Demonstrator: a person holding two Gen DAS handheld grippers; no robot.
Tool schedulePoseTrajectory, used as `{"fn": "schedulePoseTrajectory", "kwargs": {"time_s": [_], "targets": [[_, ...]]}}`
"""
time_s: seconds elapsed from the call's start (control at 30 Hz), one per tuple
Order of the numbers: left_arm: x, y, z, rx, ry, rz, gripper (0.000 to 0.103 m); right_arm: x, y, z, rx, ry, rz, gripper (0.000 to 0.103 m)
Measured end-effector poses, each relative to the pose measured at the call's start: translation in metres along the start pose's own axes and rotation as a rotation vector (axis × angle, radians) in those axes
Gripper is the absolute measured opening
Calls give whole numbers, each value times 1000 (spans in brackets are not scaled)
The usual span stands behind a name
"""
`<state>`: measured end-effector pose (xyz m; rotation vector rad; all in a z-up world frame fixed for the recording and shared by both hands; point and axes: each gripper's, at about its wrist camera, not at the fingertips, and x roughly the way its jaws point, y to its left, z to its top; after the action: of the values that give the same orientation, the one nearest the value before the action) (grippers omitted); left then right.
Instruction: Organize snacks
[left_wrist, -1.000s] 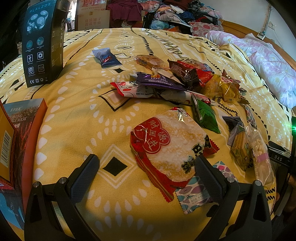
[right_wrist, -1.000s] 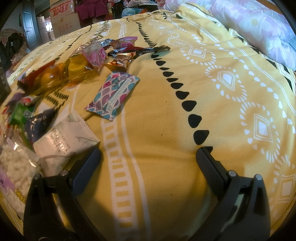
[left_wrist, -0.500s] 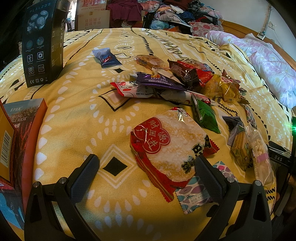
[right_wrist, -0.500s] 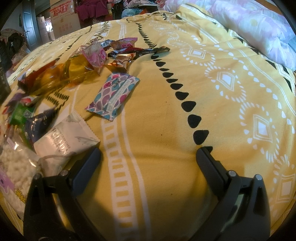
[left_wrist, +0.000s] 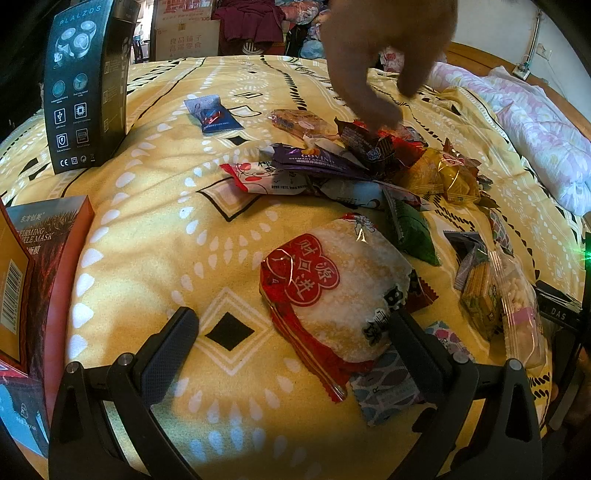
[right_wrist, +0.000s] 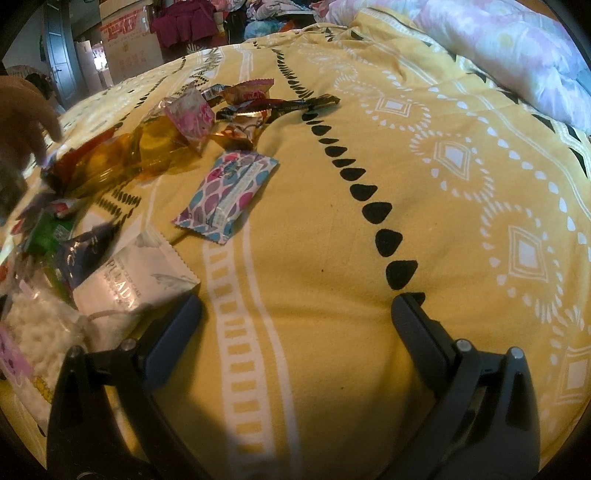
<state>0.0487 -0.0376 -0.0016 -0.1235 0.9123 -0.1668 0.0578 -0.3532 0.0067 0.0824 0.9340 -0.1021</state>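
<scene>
Snack packets lie scattered on a yellow patterned bedspread (left_wrist: 155, 258). My left gripper (left_wrist: 291, 332) is open and low over the bed, and a large rice-cracker pack with a red label (left_wrist: 332, 291) lies just ahead, against its right finger. Beyond it sits a pile with a purple bar (left_wrist: 314, 158), a dark red packet (left_wrist: 373, 147) and yellow sweets (left_wrist: 443, 177). A person's hand (left_wrist: 384, 55) reaches down onto the dark red packet. My right gripper (right_wrist: 295, 321) is open over bare bedspread, beside a white packet (right_wrist: 133, 280). A pink-and-teal packet (right_wrist: 229, 192) lies farther ahead.
A tall black box (left_wrist: 88, 85) stands at the far left, with a red-orange box (left_wrist: 40, 266) near the left edge. A blue packet (left_wrist: 212, 112) lies alone toward the back. A pink quilt (right_wrist: 517, 48) lies bunched at the right. Cardboard boxes (right_wrist: 129, 44) and clothes stand beyond the bed.
A person's hand has come into view from above and now reaches into the snack pile. Both grippers stay where they were, still open.
</scene>
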Motion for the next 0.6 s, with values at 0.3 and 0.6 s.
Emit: {"fn": "schedulePoseTrajectory", "kwargs": {"time_s": [0.3, 0.6], "targets": [[0, 0, 0, 0, 0, 0, 103, 0, 0, -1, 2, -4, -1, 103], [0, 0, 0, 0, 0, 0, 103, 0, 0, 0, 0, -4, -4, 103]]}}
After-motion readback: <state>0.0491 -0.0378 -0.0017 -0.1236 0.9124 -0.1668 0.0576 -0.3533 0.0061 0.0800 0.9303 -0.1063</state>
